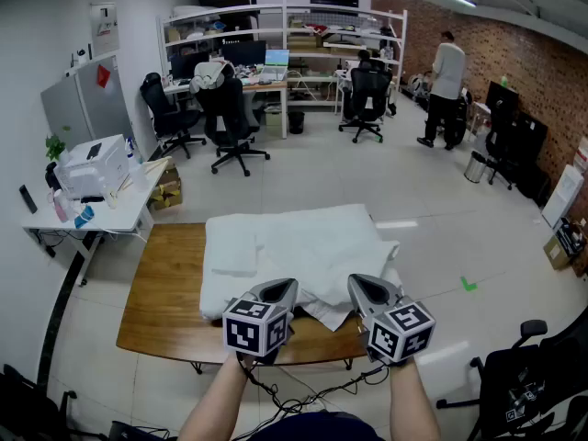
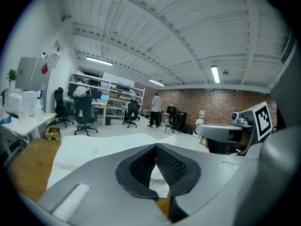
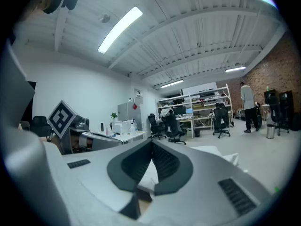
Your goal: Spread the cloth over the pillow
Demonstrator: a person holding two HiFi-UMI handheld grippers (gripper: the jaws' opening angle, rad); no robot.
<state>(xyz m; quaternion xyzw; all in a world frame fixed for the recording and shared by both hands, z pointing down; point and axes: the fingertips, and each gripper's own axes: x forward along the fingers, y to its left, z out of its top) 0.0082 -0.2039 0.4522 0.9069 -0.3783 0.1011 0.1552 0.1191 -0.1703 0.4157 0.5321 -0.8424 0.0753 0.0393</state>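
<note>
Nearest, the left gripper (image 1: 280, 288) and the right gripper (image 1: 361, 286) hang side by side over the near edge of the wooden table (image 1: 161, 292). Both have their jaws pressed together at the tips with nothing between them. Just under and ahead of them lies the white cloth (image 1: 303, 242), rumpled, one corner drooping toward the table's near edge. It covers a white pillow (image 1: 219, 290), and the two are hard to tell apart. Loose cables (image 1: 294, 395) trail below the table. A black chair (image 1: 524, 375) stands at right. Farther left is a white side table (image 1: 83, 211) with a printer (image 1: 92, 163). Beyond are office chairs (image 1: 230, 122), shelving (image 1: 303, 26), and a person (image 1: 446, 76) by the brick wall (image 1: 542, 72).
</note>
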